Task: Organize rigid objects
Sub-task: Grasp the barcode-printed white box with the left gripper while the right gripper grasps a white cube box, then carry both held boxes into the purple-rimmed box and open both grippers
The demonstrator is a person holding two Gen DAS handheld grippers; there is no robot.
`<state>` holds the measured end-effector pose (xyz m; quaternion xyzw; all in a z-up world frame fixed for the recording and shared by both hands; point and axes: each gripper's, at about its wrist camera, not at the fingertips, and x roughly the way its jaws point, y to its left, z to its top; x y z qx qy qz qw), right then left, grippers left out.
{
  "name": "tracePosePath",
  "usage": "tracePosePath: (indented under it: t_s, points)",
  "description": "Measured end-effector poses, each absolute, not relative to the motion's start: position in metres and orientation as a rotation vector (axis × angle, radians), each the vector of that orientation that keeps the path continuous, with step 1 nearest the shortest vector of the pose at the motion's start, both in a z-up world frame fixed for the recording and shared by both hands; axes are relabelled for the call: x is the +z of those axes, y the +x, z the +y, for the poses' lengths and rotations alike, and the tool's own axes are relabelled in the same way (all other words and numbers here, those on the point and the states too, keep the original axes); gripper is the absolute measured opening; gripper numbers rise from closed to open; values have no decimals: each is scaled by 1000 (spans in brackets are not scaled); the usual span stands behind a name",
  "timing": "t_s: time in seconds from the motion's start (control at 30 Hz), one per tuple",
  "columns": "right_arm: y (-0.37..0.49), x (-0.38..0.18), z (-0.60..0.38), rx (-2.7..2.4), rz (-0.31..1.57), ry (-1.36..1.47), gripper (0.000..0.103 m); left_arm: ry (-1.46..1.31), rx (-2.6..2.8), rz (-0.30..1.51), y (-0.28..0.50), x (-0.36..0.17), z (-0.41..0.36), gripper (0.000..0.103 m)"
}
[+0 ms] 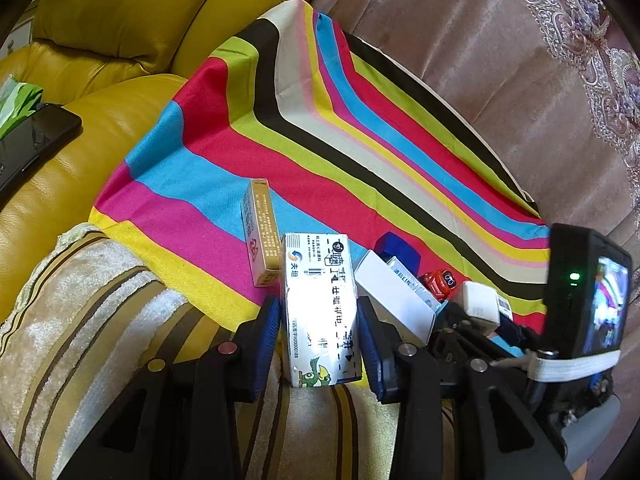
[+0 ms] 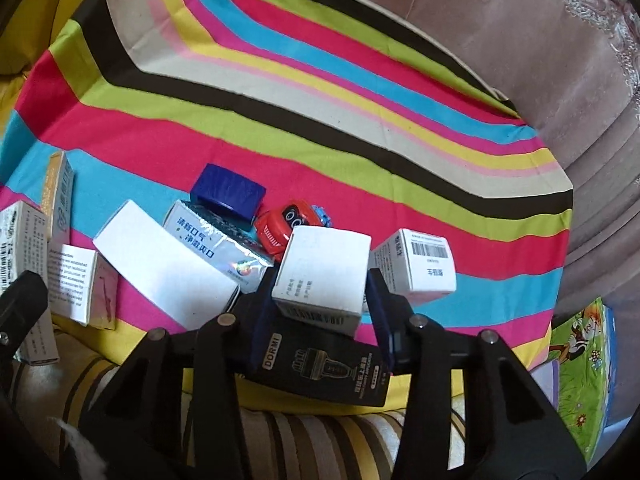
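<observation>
My left gripper [image 1: 318, 320] is shut on a tall white medicine box [image 1: 320, 312] with blue print, held above the striped cloth's [image 1: 360, 128] near edge. A gold box [image 1: 262, 232] lies just beyond it. My right gripper [image 2: 320, 300] is shut on a small white cube box [image 2: 324, 276], above a black DORMI box [image 2: 320, 364]. Around it lie a long white box [image 2: 168, 272], a silver-blue box [image 2: 212, 240], a blue block [image 2: 228, 192], a red toy robot [image 2: 280, 228] and a barcode box [image 2: 420, 264].
A yellow leather armrest [image 1: 80, 152] carries a black phone [image 1: 32, 140] at the left. A beige striped cushion [image 1: 80, 320] lies near me. Pink upholstery [image 2: 520, 40] rises behind the cloth. A green cartoon box [image 2: 580, 360] sits at the right. The right gripper's camera [image 1: 588, 292] shows in the left view.
</observation>
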<state>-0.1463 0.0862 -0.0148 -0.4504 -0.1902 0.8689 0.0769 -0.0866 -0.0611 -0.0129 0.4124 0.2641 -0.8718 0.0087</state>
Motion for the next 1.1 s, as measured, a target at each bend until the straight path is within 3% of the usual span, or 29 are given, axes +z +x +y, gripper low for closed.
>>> tracePosePath:
  t_s: [0.43,1.1]
  points:
    - [-116,29,91,2813,-468,-1043,47,1262,-2764,850,-85,-12,-62,40]
    - [-84,51,149,2878,-171,-992,48,1158,-2878,713,-74,18,-36,40]
